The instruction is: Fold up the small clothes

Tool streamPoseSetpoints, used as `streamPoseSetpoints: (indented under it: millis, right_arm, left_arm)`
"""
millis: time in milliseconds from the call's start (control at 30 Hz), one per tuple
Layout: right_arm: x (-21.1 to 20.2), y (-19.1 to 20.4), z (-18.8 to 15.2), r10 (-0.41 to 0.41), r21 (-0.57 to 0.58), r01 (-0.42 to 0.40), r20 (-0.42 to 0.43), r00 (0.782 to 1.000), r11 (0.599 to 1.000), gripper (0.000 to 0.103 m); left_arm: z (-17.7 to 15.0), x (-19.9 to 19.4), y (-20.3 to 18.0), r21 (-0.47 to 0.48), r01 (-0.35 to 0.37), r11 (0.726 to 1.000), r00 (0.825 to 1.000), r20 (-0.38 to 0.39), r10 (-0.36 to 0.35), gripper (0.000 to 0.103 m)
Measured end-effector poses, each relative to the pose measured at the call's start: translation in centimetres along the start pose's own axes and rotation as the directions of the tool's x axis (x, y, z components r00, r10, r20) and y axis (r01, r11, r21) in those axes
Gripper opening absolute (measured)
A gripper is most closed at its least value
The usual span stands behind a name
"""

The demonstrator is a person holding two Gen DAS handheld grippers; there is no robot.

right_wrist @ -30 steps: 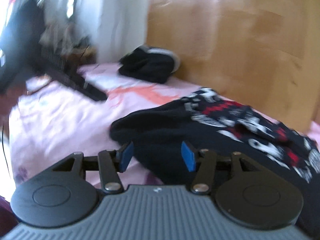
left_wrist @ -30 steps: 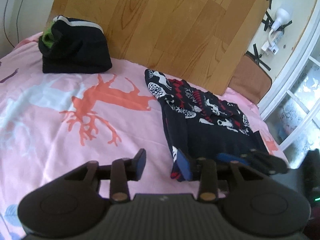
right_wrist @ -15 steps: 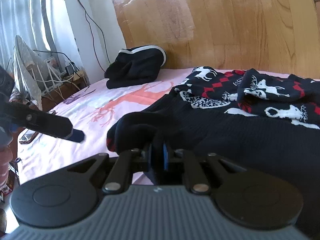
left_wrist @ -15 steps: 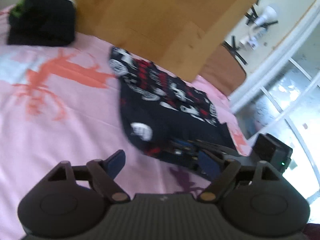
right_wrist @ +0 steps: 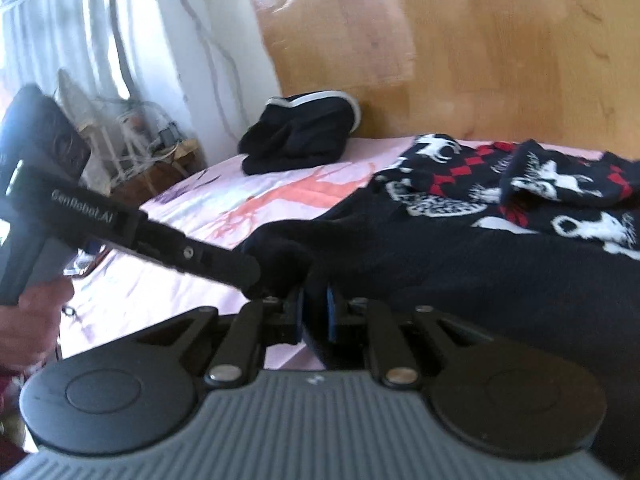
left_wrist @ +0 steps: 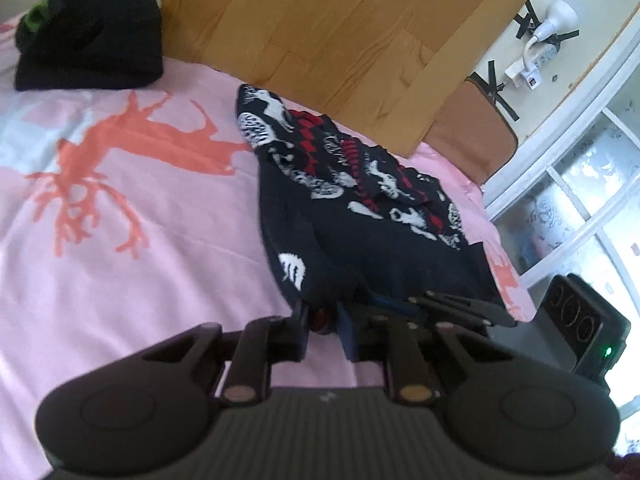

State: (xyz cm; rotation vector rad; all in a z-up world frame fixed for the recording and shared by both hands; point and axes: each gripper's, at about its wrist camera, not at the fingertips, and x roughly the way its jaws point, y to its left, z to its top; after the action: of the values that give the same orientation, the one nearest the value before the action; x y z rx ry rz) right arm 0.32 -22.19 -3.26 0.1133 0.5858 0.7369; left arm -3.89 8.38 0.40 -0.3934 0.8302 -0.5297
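Nearest you, both grippers — left gripper, right gripper — are clamped on the near hem of the dark sweater lying on the pink bed. Next, likely lift together and carry the hem toward the headboard.

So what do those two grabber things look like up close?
Both are black, with blue pads on the fingers, round black discs either side and a ribbed grey body. The left gripper, seen from the right one, has "GenRobot.AI" in white letters along its side.
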Motion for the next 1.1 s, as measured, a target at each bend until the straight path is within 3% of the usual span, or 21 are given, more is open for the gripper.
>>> streamPoseSetpoints:
  millis: [133,267,367,467,667,767,900,1100]
  right_arm:
    - [0.3,0.1,0.0,0.045,-0.015,-0.046,-0.032,0.998,0.999,0.018]
    - [0.4,0.4,0.1,0.113,-0.043,-0.116,-0.063,0.992,0.992,0.037]
    - [0.2,0.5,0.0,0.127,-0.047,-0.13,-0.054,0.99,0.99,0.04]
    - [-0.5,-0.3,0.1,0.162,-0.002,-0.162,-0.015,0.987,0.987,0.04]
    - [-0.8,-1.9,0.3,0.153,0.118,-0.156,0.032,0.988,0.981,0.038]
    - [-0.2,-1.1,0.2,0.145,0.084,-0.144,-0.011,0.989,0.986,0.037]
    - [0.4,1.5,-0.2,0.108,-0.071,-0.112,-0.064,0.992,0.991,0.044]
    - [-0.6,-0.7,0.0,0.162,0.05,-0.162,-0.003,0.987,0.986,0.043]
  left_arm:
    - [-0.5,0.2,1.4,-0.044,-0.03,0.999,0.999,-0.022,0.029,0.015]
    - [-0.6,0.2,1.8,-0.054,-0.038,0.998,0.999,-0.031,0.037,0.017]
    - [-0.2,-0.7,1.8,-0.045,-0.053,0.998,0.999,-0.012,0.052,0.019]
    - [0.3,-2.5,2.1,-0.035,-0.115,0.993,0.992,0.051,0.116,0.018]
    - [1.6,-4.7,2.8,-0.068,-0.1,0.993,0.988,0.114,0.107,0.019]
    - [2.0,-3.3,1.4,-0.032,-0.066,0.997,0.993,0.096,0.069,0.019]
    - [2.1,-0.2,-1.1,0.041,-0.039,0.998,0.998,0.041,0.037,0.019]
    - [3.0,2.5,-2.7,0.083,-0.026,0.996,1.0,0.004,0.025,0.023]
